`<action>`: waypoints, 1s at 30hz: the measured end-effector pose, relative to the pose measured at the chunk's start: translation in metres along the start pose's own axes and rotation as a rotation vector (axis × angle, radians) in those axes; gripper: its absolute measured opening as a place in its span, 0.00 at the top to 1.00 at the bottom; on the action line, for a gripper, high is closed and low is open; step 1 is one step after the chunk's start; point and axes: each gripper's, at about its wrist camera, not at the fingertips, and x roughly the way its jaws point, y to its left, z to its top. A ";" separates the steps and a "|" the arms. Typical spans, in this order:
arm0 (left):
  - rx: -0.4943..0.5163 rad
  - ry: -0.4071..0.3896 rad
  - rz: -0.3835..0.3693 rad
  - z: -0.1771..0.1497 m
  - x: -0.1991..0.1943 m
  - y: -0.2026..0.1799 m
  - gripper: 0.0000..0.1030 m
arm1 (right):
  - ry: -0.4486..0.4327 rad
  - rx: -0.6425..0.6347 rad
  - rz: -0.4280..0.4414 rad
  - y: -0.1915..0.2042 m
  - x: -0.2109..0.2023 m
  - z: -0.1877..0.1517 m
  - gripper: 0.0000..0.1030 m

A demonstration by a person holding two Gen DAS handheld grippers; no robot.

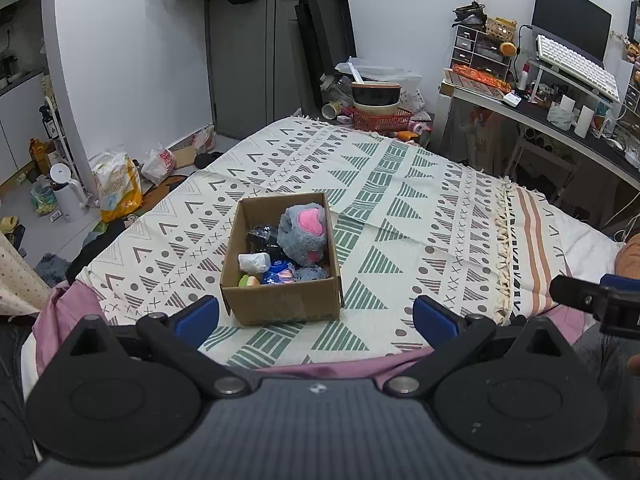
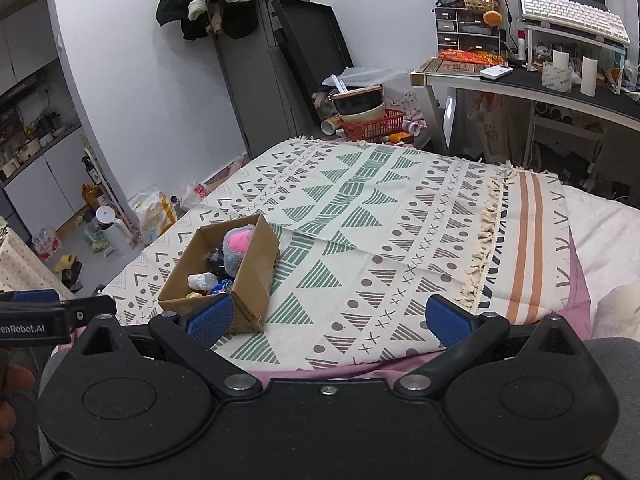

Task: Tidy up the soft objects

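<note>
Patterned bedspread, cardboard box, grey plush inside

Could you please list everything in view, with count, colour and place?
box: one, brown cardboard, open, on the blanket ahead of the left tongs
plush: one, grey with pink, in the box's far right part
small items: several, white, blue, black and green, in the box beside the plush; kinds unclear
blanket: one, cream with green and brown patterns, spread on the bed
basket: one, red, past the bed's far end, holding stacked bowls
keyboard: one, white, on a desk stand, right
bag: one, yellow-white, on the floor, left
left tongs: open, empty
right tongs: open, empty
</note>
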 end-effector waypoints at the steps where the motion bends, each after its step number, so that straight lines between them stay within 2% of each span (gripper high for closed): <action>1: 0.001 -0.001 0.000 -0.001 -0.001 0.000 0.01 | -0.005 0.000 0.003 0.000 -0.001 0.000 0.00; 30: -0.012 -0.007 0.012 -0.003 -0.004 0.008 0.01 | -0.017 -0.011 0.018 0.005 -0.006 0.000 0.00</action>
